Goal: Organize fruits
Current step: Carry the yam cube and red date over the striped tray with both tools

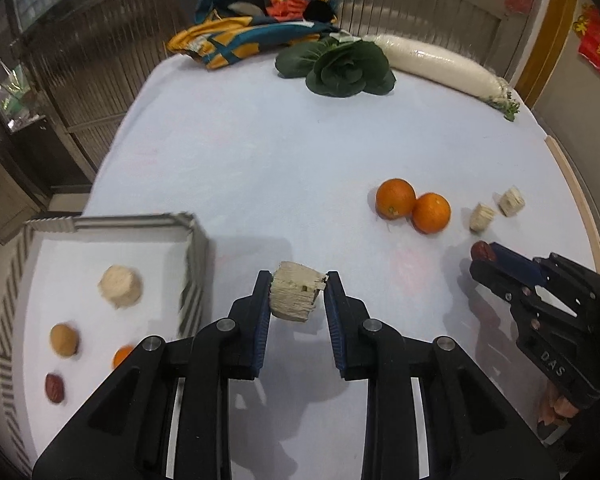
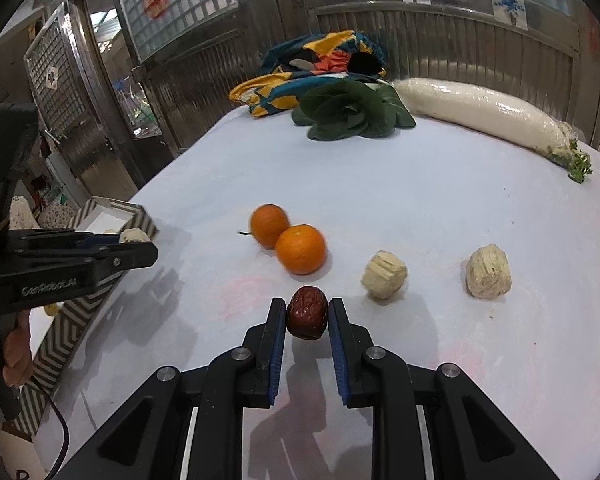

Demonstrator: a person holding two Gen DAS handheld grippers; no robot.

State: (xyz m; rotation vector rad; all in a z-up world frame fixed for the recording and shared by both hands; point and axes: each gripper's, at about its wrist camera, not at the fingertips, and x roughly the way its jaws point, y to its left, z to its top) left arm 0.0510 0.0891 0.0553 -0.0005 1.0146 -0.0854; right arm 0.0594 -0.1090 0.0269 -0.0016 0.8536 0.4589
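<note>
Fibrous and crumbly, the pale chunk (image 1: 296, 292) your left gripper (image 1: 298, 294) is pinching needs gentle side pressure (your right gripper (image 2: 307, 316) is clamping the red date (image 2: 307, 312)).

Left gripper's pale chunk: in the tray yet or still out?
Out. The left gripper grips the pale chunk over the white tablecloth, beside the striped tray.

1. The flat cloth-covered counter (image 2: 420, 208) is plain pale white.
2. Two round glossy oranges (image 2: 300, 249) are bright orange.
3. The wrinkled oval date (image 2: 307, 312) is dark red-brown.
4. Fibrous cut stalk chunks (image 2: 384, 275) at 3 o'clock of the oranges are cream.
5. The shallow cardboard tray (image 1: 198, 248) shows grey-and-white chevron stripes.
6. The crumpled cloth (image 1: 256, 20) at 12 o'clock is teal, yellow and orange.
7. Each black plastic hand-held gripper (image 2: 308, 312) has blue pads.
</note>
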